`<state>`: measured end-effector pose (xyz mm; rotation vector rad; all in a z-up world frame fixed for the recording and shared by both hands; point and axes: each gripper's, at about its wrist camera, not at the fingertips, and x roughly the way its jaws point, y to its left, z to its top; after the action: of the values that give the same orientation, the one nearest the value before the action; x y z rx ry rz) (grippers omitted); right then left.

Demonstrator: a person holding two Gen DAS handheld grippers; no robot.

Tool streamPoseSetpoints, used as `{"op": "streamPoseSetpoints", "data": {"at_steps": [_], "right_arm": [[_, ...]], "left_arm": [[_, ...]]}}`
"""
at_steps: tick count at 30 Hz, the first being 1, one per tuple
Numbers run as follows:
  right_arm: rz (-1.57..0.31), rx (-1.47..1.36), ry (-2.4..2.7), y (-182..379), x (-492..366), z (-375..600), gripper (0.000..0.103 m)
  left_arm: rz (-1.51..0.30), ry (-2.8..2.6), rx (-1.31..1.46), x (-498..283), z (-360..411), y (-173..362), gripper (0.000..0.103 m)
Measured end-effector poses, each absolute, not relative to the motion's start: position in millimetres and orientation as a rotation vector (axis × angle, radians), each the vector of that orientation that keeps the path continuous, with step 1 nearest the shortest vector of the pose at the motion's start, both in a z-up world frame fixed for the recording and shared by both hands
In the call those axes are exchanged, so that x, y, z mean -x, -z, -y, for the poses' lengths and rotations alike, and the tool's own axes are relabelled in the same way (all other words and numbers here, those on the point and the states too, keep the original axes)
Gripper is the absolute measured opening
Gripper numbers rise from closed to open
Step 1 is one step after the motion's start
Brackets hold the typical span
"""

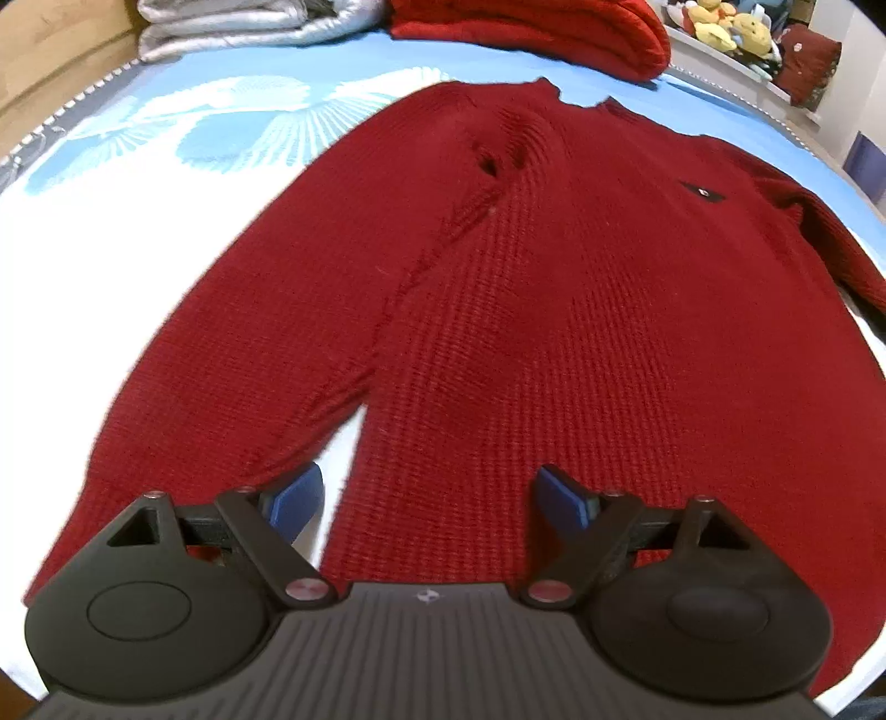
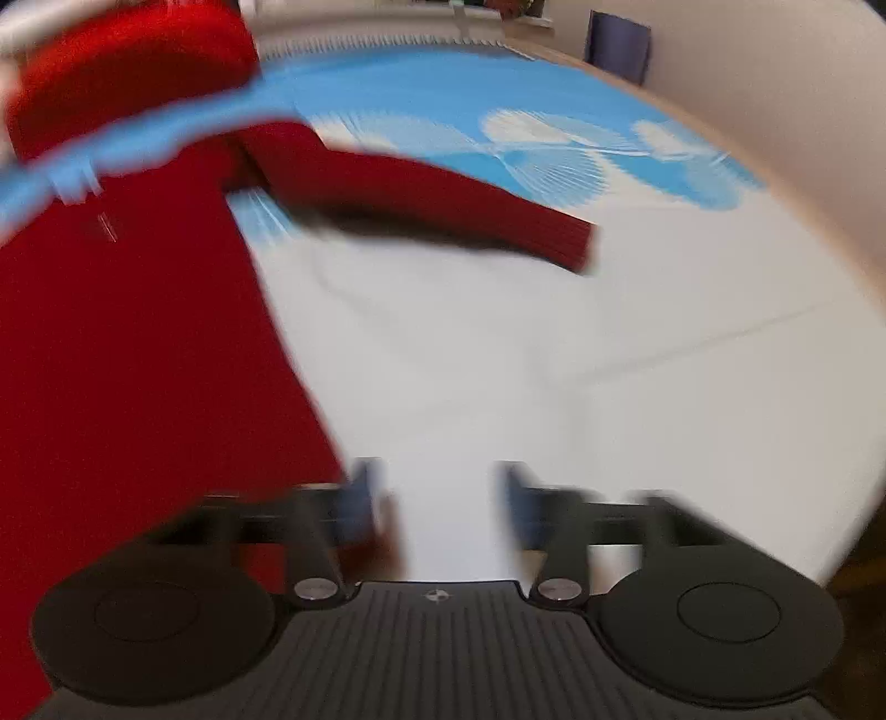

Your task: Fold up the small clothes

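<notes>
A dark red knit sweater [image 1: 554, 288] lies flat on the bed, front up, with a small dark badge [image 1: 700, 191] on its chest. Its left sleeve [image 1: 238, 354] runs down along the body. My left gripper [image 1: 426, 498] hangs open over the sweater's lower edge, its blue pads [image 1: 296, 495] apart and nothing pinched between them. The right wrist view is blurred: the sweater's body [image 2: 138, 360] fills the left, and its other sleeve [image 2: 443, 205] stretches out to the right over the sheet. There my right gripper [image 2: 437, 504] is open over bare white sheet beside the sweater's edge.
The bed sheet [image 1: 166, 138] is white with a blue shell print. A folded grey quilt [image 1: 243, 27] and a red knit pile [image 1: 554, 27] lie at the head end. Plush toys [image 1: 725, 27] sit on a shelf at right. A wooden bed edge [image 2: 819, 232] borders the right side.
</notes>
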<state>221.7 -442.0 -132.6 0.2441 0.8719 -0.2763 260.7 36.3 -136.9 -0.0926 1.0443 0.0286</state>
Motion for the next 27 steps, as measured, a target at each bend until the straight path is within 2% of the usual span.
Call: {"op": "streamPoseSetpoints", "data": {"at_steps": [3, 5, 6, 7, 8, 9, 10, 13, 20, 23, 24, 25, 26, 27], "right_arm": [[-0.944, -0.266, 0.235, 148, -245, 437, 0.074], [-1.013, -0.18, 0.234, 163, -254, 428, 0.072], [-0.999, -0.145, 0.224, 164, -253, 420, 0.064], [-1.0, -0.122, 0.184, 162, -250, 416, 0.04], [-1.021, -0.11, 0.137, 158, -248, 411, 0.03], [-1.025, -0.092, 0.13, 155, -245, 409, 0.017], [-1.027, -0.054, 0.119, 154, -239, 405, 0.013], [-1.024, 0.03, 0.09, 149, -224, 402, 0.011], [-1.063, 0.141, 0.03, 148, -178, 385, 0.009], [-1.073, 0.17, 0.003, 150, -175, 384, 0.009], [-1.075, 0.161, 0.002, 151, -177, 386, 0.011], [-1.076, 0.138, 0.014, 151, -180, 391, 0.015], [-1.064, 0.115, 0.037, 151, -181, 394, 0.021], [-1.041, 0.096, 0.077, 146, -180, 395, 0.041]], "left_arm": [[-1.069, -0.012, 0.13, -264, -35, 144, 0.095], [-1.067, -0.007, 0.11, -264, -31, 144, 0.094], [-1.062, 0.003, 0.096, -263, -28, 143, 0.085], [-1.049, 0.017, 0.083, -260, -25, 140, 0.064], [-1.038, 0.043, 0.08, -258, -22, 135, 0.047], [-1.027, 0.064, 0.093, -255, -22, 131, 0.021], [-1.003, 0.085, 0.116, -251, -23, 125, 0.021], [-0.972, 0.082, 0.07, -244, -21, 118, 0.02], [-1.101, 0.084, 0.093, -242, -59, 128, 0.021], [-1.105, 0.094, 0.062, -236, -63, 125, 0.026], [-1.107, 0.087, 0.063, -237, -65, 124, 0.036], [-1.113, 0.071, 0.062, -239, -70, 124, 0.057], [-1.115, 0.047, 0.061, -239, -71, 123, 0.067], [-1.104, 0.031, 0.062, -241, -77, 118, 0.085]]}}
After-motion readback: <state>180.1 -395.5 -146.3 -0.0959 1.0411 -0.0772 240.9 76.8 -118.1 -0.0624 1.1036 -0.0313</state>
